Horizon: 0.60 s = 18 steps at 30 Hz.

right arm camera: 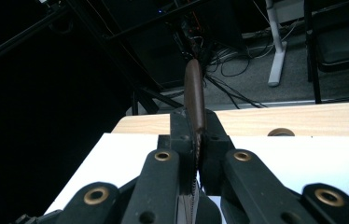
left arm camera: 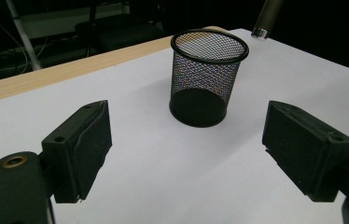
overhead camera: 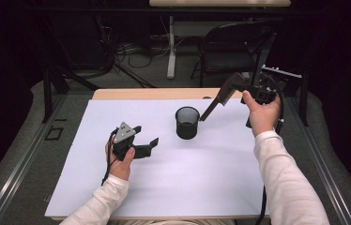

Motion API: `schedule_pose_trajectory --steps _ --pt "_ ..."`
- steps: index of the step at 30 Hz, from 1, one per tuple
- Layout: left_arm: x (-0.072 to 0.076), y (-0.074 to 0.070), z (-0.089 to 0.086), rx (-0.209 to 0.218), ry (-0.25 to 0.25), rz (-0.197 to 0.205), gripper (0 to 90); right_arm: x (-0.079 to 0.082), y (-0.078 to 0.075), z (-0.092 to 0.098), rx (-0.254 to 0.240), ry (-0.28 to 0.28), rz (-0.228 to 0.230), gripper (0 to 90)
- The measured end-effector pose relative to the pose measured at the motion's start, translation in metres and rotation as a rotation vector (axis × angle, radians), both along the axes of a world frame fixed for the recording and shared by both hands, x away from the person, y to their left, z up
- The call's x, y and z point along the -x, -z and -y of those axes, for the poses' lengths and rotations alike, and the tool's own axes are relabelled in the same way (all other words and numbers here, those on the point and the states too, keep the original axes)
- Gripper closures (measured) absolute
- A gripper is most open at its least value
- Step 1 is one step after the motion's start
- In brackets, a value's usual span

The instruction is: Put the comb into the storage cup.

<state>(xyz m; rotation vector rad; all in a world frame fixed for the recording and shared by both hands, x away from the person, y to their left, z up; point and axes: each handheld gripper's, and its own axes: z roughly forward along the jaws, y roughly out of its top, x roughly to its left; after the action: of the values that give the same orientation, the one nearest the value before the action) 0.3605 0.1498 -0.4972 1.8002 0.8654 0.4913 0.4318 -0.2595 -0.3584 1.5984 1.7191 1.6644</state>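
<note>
Half the comb, apparently, jaw-hidden

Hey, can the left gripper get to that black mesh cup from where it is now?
Probably yes. The left gripper is open and faces the mesh cup across bare white sheet, nothing between. The right gripper holds a comb beside the cup's far rim.

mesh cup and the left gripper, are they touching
Apart. In the left gripper view the mesh cup stands beyond the open left gripper, with bare white mat between its base and both jaws. The high view shows the same gap.
</note>
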Motion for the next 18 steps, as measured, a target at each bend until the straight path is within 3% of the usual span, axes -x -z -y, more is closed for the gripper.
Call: schedule_pose_trajectory --steps 11,18 --pt "0.0 0.0 0.0 0.001 -0.003 0.001 16.1 -0.003 -0.012 -0.006 0.0 0.002 0.02 87.1" --pt "0.0 0.0 -0.001 0.001 -0.002 0.001 16.1 -0.009 -0.012 -0.011 0.007 0.003 0.012 87.0"
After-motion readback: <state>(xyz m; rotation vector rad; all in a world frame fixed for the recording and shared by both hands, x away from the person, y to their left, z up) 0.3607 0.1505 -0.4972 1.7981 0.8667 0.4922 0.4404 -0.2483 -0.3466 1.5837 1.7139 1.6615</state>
